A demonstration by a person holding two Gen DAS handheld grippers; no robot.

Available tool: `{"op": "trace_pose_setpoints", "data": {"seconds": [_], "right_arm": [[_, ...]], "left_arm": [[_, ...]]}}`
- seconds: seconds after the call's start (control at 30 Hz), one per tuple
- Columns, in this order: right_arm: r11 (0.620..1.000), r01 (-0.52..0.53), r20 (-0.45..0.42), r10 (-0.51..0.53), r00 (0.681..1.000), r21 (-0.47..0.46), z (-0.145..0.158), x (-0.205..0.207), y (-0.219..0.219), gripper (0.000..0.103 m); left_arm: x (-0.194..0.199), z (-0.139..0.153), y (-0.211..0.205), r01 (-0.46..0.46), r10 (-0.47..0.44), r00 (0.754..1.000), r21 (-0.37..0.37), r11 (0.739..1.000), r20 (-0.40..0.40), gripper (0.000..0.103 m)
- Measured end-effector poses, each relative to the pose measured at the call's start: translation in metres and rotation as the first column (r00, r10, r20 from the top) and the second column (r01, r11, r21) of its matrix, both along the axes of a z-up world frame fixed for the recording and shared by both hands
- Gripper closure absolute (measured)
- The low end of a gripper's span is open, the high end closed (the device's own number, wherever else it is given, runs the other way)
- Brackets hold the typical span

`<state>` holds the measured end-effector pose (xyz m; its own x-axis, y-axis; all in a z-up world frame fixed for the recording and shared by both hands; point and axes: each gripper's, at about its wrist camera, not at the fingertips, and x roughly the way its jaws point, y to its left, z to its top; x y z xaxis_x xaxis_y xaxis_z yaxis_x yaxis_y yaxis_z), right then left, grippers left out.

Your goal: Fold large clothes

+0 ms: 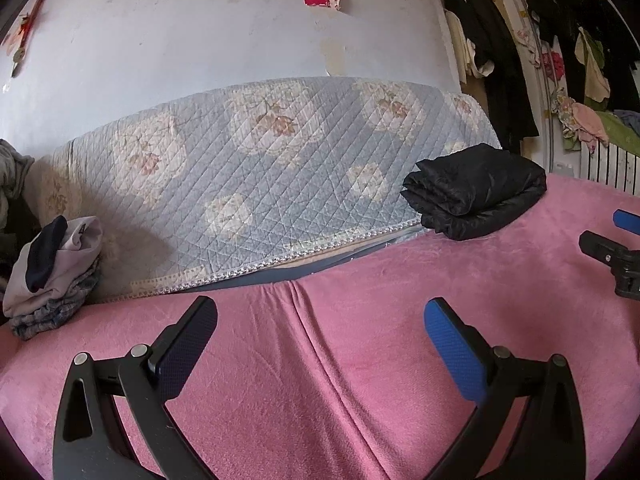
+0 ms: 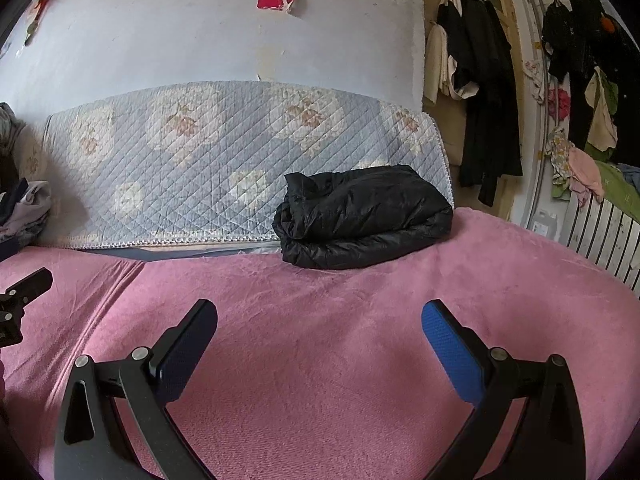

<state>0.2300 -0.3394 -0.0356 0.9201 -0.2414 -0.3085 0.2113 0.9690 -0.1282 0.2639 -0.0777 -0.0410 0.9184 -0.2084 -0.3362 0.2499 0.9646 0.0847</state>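
Hovering over the pink blanket [image 2: 320, 360] that covers the bed, both grippers hold nothing, each with its fingers spread wide apart. The left gripper [image 1: 320, 344] sits above a crease in the blanket; the right gripper [image 2: 320, 344] hangs just to its right, and each shows at the edge of the other's view.

The black padded jacket [image 2: 364, 216] lies ahead at the far edge of the bed, touching the quilted floral cover [image 2: 224, 152] draped along the wall. It already looks folded into a thick bundle, its long axis running left to right across the view. From the right gripper it lies nearly straight ahead, a little to the right; from the left gripper it sits well off to the right [image 1: 476, 192]. So the right gripper appears the nearer one for any further handling of it.

A small stack of folded clothes [image 1: 52, 272] rests at the far left end, well apart from the jacket. This garment seems done.
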Motion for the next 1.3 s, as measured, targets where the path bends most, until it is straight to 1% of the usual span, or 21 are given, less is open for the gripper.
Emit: {"op": "trace_pose_setpoints", "data": {"seconds": [0.07,0.1,0.13,0.17,0.23,0.3,0.33,0.43,0.57,0.7,0.8,0.9,1.07,1.23,1.3], "right_arm": [[0.999,-0.03,-0.019,0.03,0.999,0.017,-0.003,0.005,-0.001,0.0],[0.997,-0.071,-0.061,0.073,0.995,0.042,-0.007,0.014,-0.003,0.0],[0.995,-0.087,-0.1,0.092,0.991,0.055,-0.011,0.022,-0.004,0.0],[0.995,-0.082,-0.135,0.088,0.987,0.05,-0.014,0.029,-0.003,0.0],[0.996,-0.08,-0.123,0.083,0.989,0.026,-0.013,0.025,0.001,0.0],[0.997,-0.083,-0.075,0.082,0.994,-0.011,-0.01,0.015,0.007,0.0],[0.997,-0.08,-0.067,0.079,0.995,-0.022,-0.009,0.014,0.01,0.0],[0.996,-0.077,-0.077,0.073,0.994,-0.043,-0.01,0.016,0.014,0.0],[0.997,-0.076,-0.098,0.073,0.993,-0.033,-0.011,0.02,0.011,0.0],[0.997,-0.072,-0.109,0.07,0.992,-0.016,-0.012,0.023,0.007,0.0],[0.997,-0.068,-0.11,0.065,0.992,-0.021,-0.013,0.024,0.007,0.0],[0.997,-0.07,-0.112,0.067,0.991,-0.03,-0.013,0.024,0.009,0.0],[0.998,-0.068,-0.118,0.066,0.991,-0.008,-0.013,0.025,0.007,0.0],[0.999,-0.042,-0.111,0.04,0.993,-0.015,-0.013,0.024,0.007,0.0],[0.999,-0.037,-0.106,0.034,0.994,-0.025,-0.012,0.023,0.008,0.0]], "left_arm": [[0.003,-0.001,0.0,-0.009,0.009,1.0,-0.003,1.0,-0.012,0.0],[0.005,-0.001,0.001,-0.018,0.018,1.0,-0.003,1.0,-0.025,0.0],[0.006,-0.002,0.001,-0.022,0.021,0.999,-0.005,1.0,-0.032,0.0],[0.006,-0.002,0.002,-0.022,0.022,0.999,-0.01,1.0,-0.033,0.0],[0.004,-0.001,0.005,-0.027,0.026,0.999,-0.023,0.999,-0.022,0.0],[0.003,0.0,0.006,-0.027,0.027,1.0,-0.029,0.999,-0.017,0.0],[0.003,0.0,0.006,-0.027,0.026,0.999,-0.03,0.999,-0.018,0.0],[0.002,0.0,0.005,-0.028,0.028,0.999,-0.025,0.999,-0.019,0.0],[0.003,-0.001,0.004,-0.025,0.024,0.999,-0.018,1.0,-0.022,0.0],[0.012,-0.006,0.006,-0.025,0.023,0.998,-0.025,0.999,-0.066,0.0],[0.01,-0.004,0.011,-0.037,0.034,0.998,-0.048,0.998,-0.054,0.0],[0.011,-0.005,0.008,-0.039,0.036,0.998,-0.04,0.998,-0.059,0.0],[0.01,-0.005,0.006,-0.037,0.035,0.998,-0.029,0.999,-0.054,0.0],[0.012,-0.005,0.009,-0.041,0.037,0.997,-0.053,0.998,-0.069,0.0],[0.013,-0.006,0.008,-0.044,0.04,0.997,-0.051,0.998,-0.072,0.0]]}}
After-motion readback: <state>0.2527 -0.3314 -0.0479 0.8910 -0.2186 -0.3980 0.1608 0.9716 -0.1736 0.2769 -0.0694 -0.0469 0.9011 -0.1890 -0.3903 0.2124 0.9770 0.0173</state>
